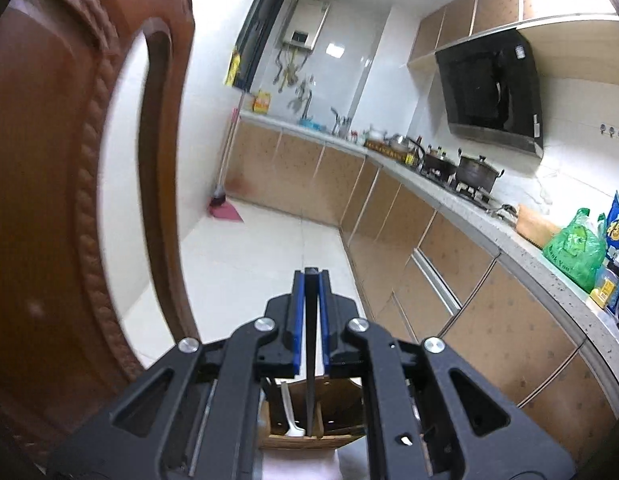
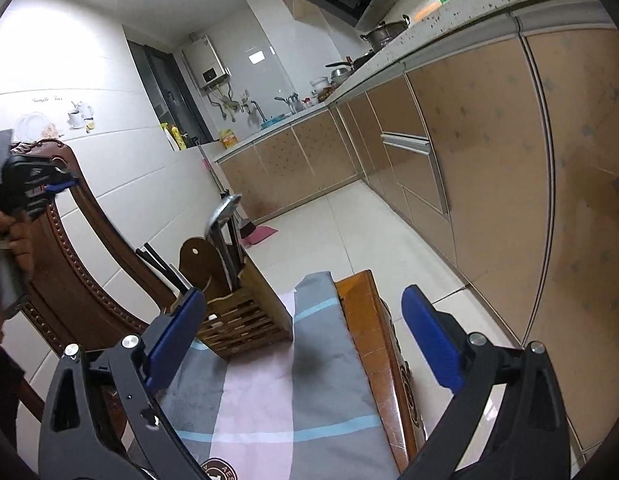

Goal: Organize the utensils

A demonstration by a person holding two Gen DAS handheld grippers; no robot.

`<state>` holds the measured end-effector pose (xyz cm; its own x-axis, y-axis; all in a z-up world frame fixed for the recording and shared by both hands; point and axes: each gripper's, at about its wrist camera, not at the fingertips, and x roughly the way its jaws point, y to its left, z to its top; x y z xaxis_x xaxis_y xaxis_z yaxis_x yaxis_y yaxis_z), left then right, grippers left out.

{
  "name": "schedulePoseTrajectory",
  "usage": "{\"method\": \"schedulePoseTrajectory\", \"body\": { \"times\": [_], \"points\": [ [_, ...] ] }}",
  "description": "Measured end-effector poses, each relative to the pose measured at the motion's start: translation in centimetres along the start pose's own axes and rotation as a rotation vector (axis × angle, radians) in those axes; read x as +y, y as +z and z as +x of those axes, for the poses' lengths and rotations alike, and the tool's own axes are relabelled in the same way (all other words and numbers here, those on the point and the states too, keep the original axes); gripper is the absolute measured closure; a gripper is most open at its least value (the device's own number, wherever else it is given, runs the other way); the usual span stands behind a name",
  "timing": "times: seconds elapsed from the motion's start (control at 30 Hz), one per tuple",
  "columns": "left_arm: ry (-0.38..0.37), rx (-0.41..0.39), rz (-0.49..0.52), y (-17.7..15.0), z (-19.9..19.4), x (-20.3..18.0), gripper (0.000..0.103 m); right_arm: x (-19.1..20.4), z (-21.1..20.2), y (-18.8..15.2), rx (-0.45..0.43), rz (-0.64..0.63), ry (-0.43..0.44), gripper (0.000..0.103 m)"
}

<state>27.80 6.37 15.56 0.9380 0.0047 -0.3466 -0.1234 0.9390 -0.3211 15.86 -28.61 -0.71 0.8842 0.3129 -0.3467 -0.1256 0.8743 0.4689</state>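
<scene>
My left gripper [image 1: 311, 284] is shut on a thin dark utensil [image 1: 310, 360] that hangs straight down over the wooden utensil holder [image 1: 297, 434]; its lower end is at the holder's divider. A white spoon [image 1: 288, 412] stands in the holder's left compartment. In the right wrist view the holder [image 2: 245, 312] stands on a checked cloth [image 2: 277, 392] and holds a metal ladle [image 2: 223, 216] and dark chopsticks [image 2: 157, 266]. My right gripper [image 2: 309, 344] is open and empty above the cloth, to the right of the holder. The left gripper [image 2: 49, 186] shows high at the left.
A carved wooden chair back [image 1: 61, 184] rises close on the left. The cloth lies on a wooden seat with an orange edge [image 2: 369, 344]. Kitchen cabinets [image 2: 489, 152] and a speckled counter [image 1: 509, 240] with pots and bags run along the right. Tiled floor [image 1: 249, 260] lies beyond.
</scene>
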Motion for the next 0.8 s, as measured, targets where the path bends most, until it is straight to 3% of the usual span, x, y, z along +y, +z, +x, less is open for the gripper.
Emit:
{"method": "schedulePoseTrajectory", "body": {
  "times": [0.13,0.3,0.37,0.4,0.43,0.5,0.6,0.8],
  "points": [
    [0.015,0.042,-0.040,-1.8,3.8,1.5,0.096,-0.3,0.3,0.0,0.007,0.007,0.002,0.007],
    [0.036,0.186,-0.058,-5.7,8.4,2.9,0.095,0.5,1.0,-0.3,0.030,-0.010,0.018,0.007],
    [0.066,0.238,-0.021,-7.7,9.4,3.3,0.063,1.0,1.4,-0.4,0.041,-0.017,0.023,0.007],
    [0.081,0.238,-0.007,-8.4,9.3,3.4,0.030,1.1,1.4,-0.5,0.044,-0.017,0.027,0.007],
    [0.100,0.221,0.012,-9.1,8.7,3.4,0.014,1.3,1.5,-0.5,0.047,-0.020,0.032,0.007],
    [0.114,0.202,0.085,-11.0,6.6,3.1,0.011,1.9,1.7,-0.7,0.058,-0.038,0.039,0.007],
    [0.136,0.235,0.191,-14.7,2.7,2.8,0.005,2.8,1.8,-1.0,0.075,-0.073,0.039,0.007],
    [0.190,0.236,0.317,-21.8,-6.2,2.5,0.004,5.9,1.7,-2.4,0.147,-0.226,0.015,0.007]
  ]
}}
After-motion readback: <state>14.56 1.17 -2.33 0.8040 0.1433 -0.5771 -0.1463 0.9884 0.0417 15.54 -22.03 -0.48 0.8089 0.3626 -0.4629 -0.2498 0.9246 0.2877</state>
